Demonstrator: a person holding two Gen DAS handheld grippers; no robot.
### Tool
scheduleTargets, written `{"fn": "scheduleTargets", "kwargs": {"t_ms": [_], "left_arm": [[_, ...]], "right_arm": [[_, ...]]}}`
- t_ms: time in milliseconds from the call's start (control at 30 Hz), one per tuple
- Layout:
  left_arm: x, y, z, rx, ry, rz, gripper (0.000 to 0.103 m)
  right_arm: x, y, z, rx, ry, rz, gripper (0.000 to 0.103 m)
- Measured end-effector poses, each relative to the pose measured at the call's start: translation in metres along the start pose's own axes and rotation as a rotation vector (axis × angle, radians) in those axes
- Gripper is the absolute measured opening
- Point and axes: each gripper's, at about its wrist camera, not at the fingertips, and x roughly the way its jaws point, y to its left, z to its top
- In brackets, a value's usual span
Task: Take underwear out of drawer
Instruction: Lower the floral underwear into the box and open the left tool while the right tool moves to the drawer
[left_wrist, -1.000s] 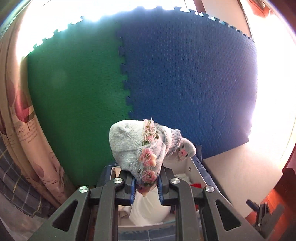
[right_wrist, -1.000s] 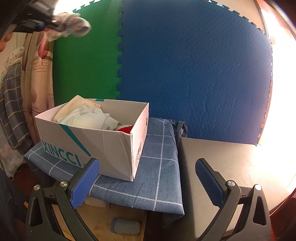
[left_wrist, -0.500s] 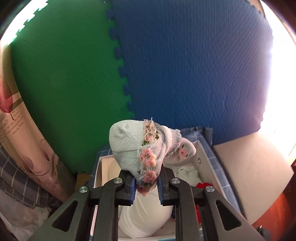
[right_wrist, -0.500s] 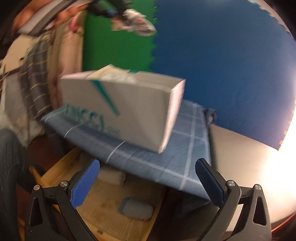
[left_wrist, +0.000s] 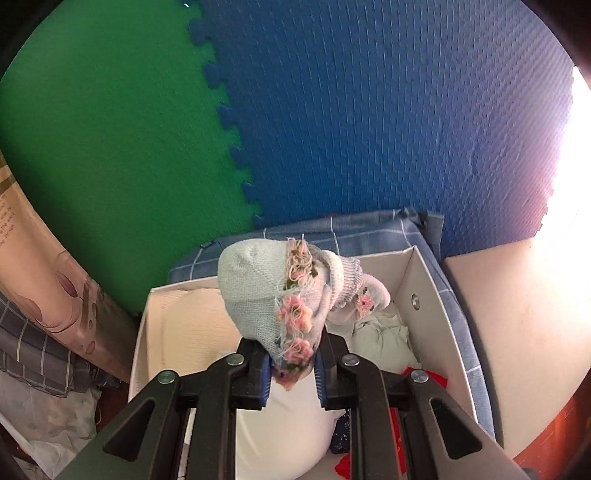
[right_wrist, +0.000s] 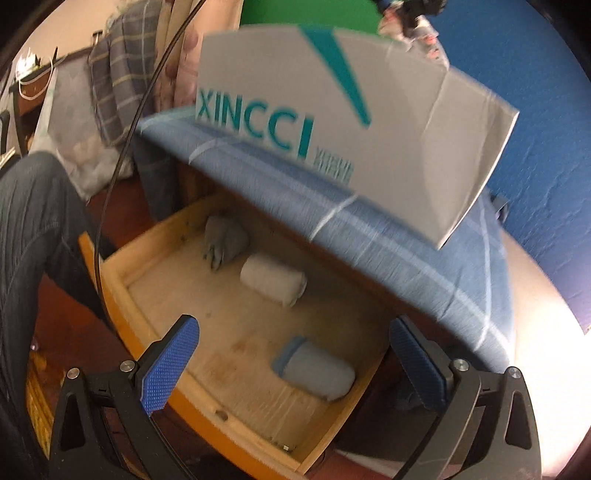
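My left gripper is shut on a pale knitted garment with pink flower trim, held over the open white cardboard box that holds other folded clothes. In the right wrist view my right gripper stands open above the open wooden drawer. Inside the drawer lie a light blue roll, a whitish roll and a grey bundle. Nothing sits between the right fingers. The left gripper with its garment also shows at the top of that view.
The box stands on a blue checked cloth covering the cabinet top above the drawer. Green and blue foam mats line the wall behind. A person's trouser leg is left of the drawer, with a cable across it.
The left gripper carried the knitted garment down and forward over the box. The right gripper tilted down from facing the box to looking into the drawer.
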Motion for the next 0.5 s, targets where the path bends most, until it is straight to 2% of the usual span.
{"fn": "scheduleTargets", "kwargs": {"t_ms": [233,367,500], "left_arm": [[0.030,-0.009,-0.001,0.004,0.061,0.009,0.018],[0.045,-0.008,-0.001,-0.001,0.096,0.014,0.018],[0.056,-0.008,0.000,0.003,0.120,0.018,0.018]], "right_arm": [[0.014,0.006,-0.010,-0.025,0.073,0.053,0.102],[0.022,0.010,-0.011,-0.021,0.119,0.112,0.102],[0.022,0.020,-0.013,-0.057,0.136,0.125,0.102]]}}
